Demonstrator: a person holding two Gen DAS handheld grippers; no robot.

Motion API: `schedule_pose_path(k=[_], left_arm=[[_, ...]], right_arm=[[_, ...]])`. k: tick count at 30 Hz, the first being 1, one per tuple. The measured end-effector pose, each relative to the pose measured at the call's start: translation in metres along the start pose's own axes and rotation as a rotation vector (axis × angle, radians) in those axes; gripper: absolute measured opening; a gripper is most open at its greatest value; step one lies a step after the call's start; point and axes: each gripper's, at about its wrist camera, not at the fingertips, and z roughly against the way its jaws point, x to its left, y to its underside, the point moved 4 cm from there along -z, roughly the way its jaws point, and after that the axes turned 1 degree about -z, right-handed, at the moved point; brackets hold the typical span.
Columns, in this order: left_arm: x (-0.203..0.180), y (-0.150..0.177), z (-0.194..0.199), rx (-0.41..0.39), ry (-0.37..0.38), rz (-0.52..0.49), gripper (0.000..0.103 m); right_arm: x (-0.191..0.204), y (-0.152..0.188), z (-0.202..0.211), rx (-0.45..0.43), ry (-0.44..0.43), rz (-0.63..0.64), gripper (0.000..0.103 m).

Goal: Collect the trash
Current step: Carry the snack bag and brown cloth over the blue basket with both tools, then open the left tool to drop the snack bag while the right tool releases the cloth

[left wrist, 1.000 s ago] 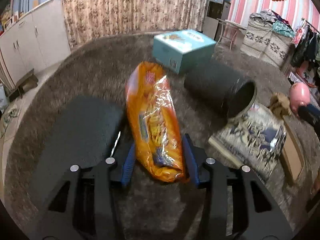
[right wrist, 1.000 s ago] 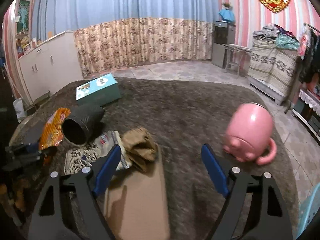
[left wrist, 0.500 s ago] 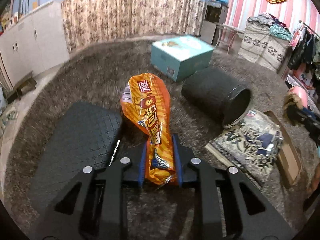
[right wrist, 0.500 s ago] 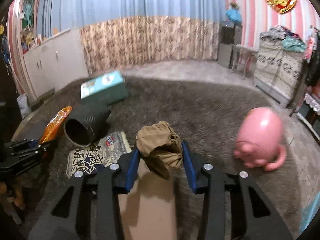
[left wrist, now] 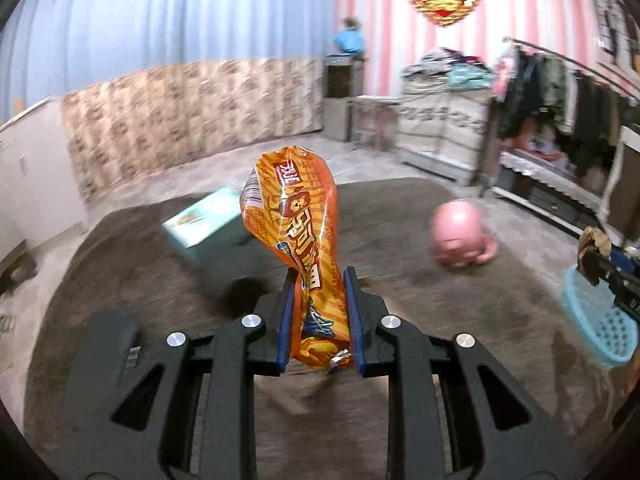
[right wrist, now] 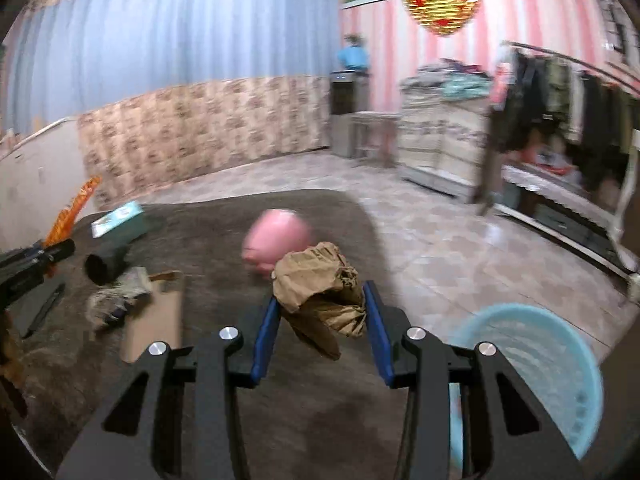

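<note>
My left gripper is shut on an orange snack bag and holds it upright, lifted above the dark rug. My right gripper is shut on a crumpled brown paper bag, also lifted off the rug. A light blue basket stands on the floor just right of the right gripper; it also shows in the left wrist view at the far right. The left gripper with the orange bag appears at the left edge of the right wrist view.
On the rug lie a pink piggy mug, a teal box, a black cylinder on its side, a patterned wrapper and a cardboard sheet. A clothes rack and cabinets line the right wall.
Both grippers closed on their items and lifted them off the rug. Both views swung right, bringing the blue basket into sight.
</note>
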Motion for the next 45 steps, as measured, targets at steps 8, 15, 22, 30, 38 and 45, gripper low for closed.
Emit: schedule_pose_path(k=[8,15,22,30,38,45], left_arm=[[-0.118,-0.009,0.0,-0.024,0.172,-0.101,0.022],[-0.216,-0.002,-0.003,-0.033,0.31,-0.204,0.022],[-0.291,0.016,-0.015,-0.001,0.413,-0.251,0.022],[-0.359,0.034,-0.028,0.016,0.483,-0.32,0.022],[-0.402,0.048,-0.05,0.068,0.533,-0.367,0.022],[-0.427,0.056,-0.052,0.081,0.567,-0.403,0.032]], right_arm=[[-0.103,0.027,0.049,-0.028,0.244,-0.129,0.041],[-0.175,0.045,0.051,-0.022,0.343,-0.255,0.041],[-0.22,0.057,0.045,-0.011,0.389,-0.316,0.041],[-0.252,0.072,0.051,-0.002,0.443,-0.384,0.041],[-0.265,0.081,0.048,0.02,0.469,-0.397,0.041],[-0.278,0.088,0.052,0.025,0.479,-0.437,0.041]])
